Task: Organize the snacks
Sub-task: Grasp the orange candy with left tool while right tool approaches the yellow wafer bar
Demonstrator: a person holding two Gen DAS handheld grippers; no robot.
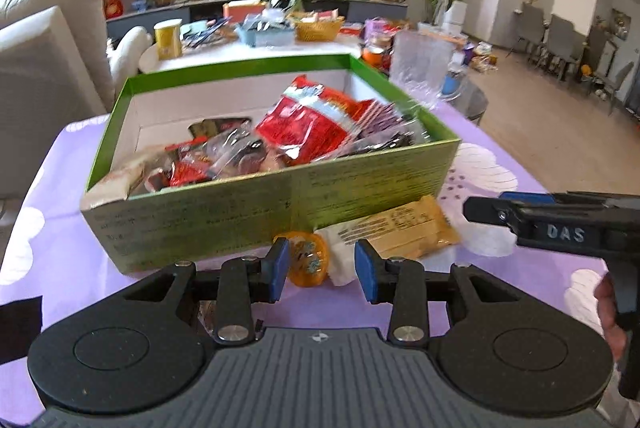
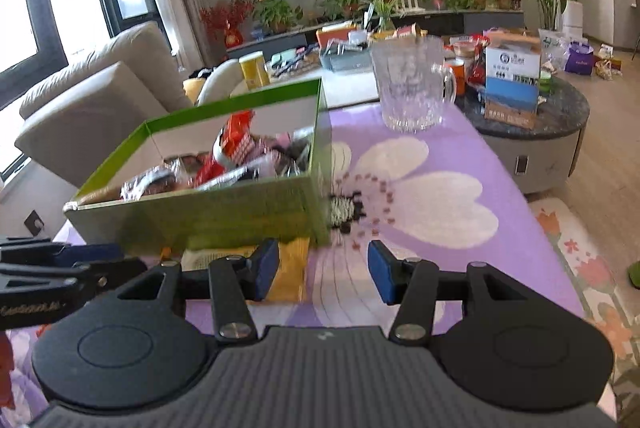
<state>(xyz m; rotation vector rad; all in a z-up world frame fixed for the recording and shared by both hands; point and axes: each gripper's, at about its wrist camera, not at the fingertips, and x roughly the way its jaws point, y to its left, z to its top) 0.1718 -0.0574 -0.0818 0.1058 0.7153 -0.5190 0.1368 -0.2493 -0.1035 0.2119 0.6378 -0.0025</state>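
Hovering over the purple flowered tablecloth (image 1: pixel 80 228), the left gripper (image 1: pixel 322 270) has its jaws parted around an orange jelly cup (image 1: pixel 308 260), pads not touching it. Right gripper (image 2: pixel 323 271) gapes wide, empty, beside a yellow snack packet (image 2: pixel 290 268). Beyond stands the green box (image 1: pixel 256 211), heaped with snacks (image 1: pixel 308 123).

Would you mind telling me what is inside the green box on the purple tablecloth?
The green box holds a loose pile of snack packets, with a red packet on top and clear and dark wrappers beside it. Whatever lies lower in the pile, and the box floor beneath it, is covered.
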